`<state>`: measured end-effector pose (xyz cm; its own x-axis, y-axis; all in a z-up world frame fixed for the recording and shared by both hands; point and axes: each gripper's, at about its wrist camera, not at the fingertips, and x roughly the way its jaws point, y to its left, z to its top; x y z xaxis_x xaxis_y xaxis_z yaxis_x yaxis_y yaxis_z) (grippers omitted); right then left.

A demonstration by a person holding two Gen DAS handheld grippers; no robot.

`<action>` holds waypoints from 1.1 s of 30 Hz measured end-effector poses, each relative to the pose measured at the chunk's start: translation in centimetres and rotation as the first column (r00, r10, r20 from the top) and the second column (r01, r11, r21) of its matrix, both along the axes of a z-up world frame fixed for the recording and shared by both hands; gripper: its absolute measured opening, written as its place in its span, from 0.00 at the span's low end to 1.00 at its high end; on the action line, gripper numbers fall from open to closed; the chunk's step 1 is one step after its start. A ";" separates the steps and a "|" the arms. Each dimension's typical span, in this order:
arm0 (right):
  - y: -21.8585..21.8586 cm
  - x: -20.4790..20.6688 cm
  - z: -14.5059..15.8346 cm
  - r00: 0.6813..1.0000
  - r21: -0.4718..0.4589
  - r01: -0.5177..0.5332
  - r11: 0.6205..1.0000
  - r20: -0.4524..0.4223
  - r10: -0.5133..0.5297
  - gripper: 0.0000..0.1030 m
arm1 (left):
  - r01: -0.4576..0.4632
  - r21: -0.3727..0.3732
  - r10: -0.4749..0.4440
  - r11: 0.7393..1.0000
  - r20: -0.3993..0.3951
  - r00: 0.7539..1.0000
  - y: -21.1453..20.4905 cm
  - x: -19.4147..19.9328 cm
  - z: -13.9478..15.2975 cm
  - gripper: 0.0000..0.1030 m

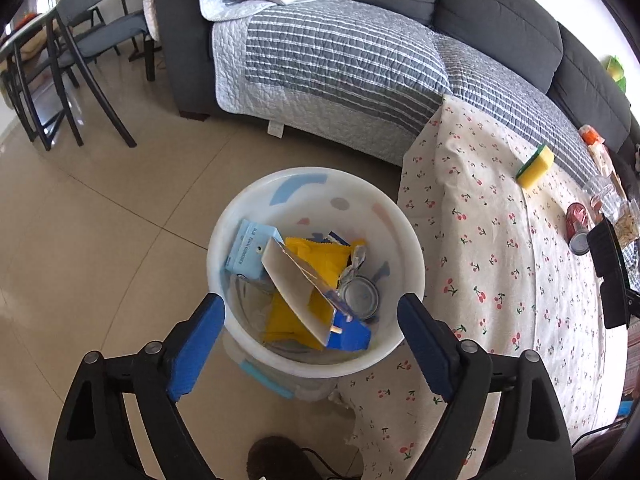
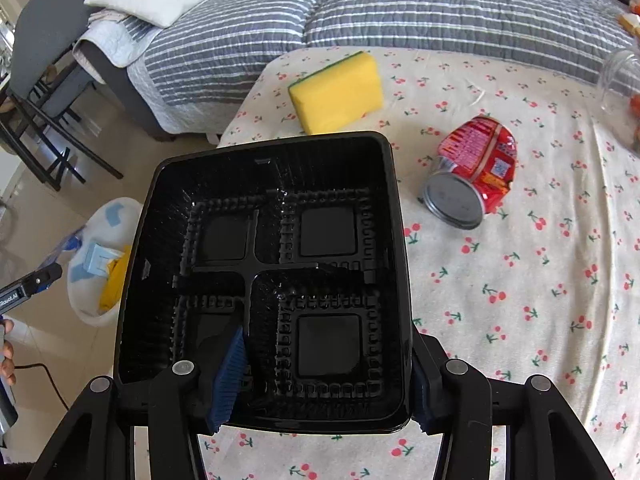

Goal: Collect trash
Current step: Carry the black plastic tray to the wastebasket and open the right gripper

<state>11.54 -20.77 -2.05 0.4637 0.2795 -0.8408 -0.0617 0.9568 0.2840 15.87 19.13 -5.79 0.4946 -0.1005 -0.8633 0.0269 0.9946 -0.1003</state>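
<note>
A white trash bin (image 1: 240, 216) stands on the floor beside the table and holds several pieces of trash: a light blue carton (image 1: 250, 250), a yellow wrapper (image 1: 320, 258), a white card and a can. My left gripper (image 1: 312, 312) is open and empty just above the bin's near rim. My right gripper (image 2: 324, 376) is shut on a black plastic food tray (image 2: 264, 280), one finger inside it and one outside its right wall, above the table. The bin (image 2: 98, 280) shows at the left of the right wrist view. A crushed red can (image 2: 476, 168) lies on the tablecloth.
A yellow sponge (image 2: 336, 92) lies near the table's far edge, also in the left wrist view (image 1: 536, 166). A clear plastic cup (image 2: 620, 92) lies at far right. The cherry-print tablecloth (image 1: 480, 240) hangs beside the bin. A grey sofa (image 1: 340, 56) stands behind, chairs (image 1: 72, 80) at left.
</note>
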 end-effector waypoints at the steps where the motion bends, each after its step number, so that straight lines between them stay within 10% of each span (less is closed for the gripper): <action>1: 0.3 0.1 -0.1 1.000 -0.003 -0.005 1.000 -0.002 0.005 0.57 | 0.000 0.005 0.000 1.000 0.004 1.000 0.2 -0.2 0.2 0.90; 28: 23.0 7.9 -5.2 0.953 -0.011 -0.291 0.957 -0.085 0.289 0.60 | -0.161 0.062 0.167 0.985 -0.092 0.982 7.0 -2.7 0.5 0.92; 33: 23.6 8.3 -5.0 0.959 0.030 -0.273 0.962 -0.070 0.274 0.74 | -0.165 0.061 0.170 0.984 -0.089 0.981 7.2 -2.8 0.5 0.92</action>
<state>19.85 2.80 -7.08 0.3053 0.4041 -0.8623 -0.2985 0.9004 0.3164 13.12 26.30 -5.27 0.4177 0.0240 -0.9082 -0.1476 0.9882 -0.0418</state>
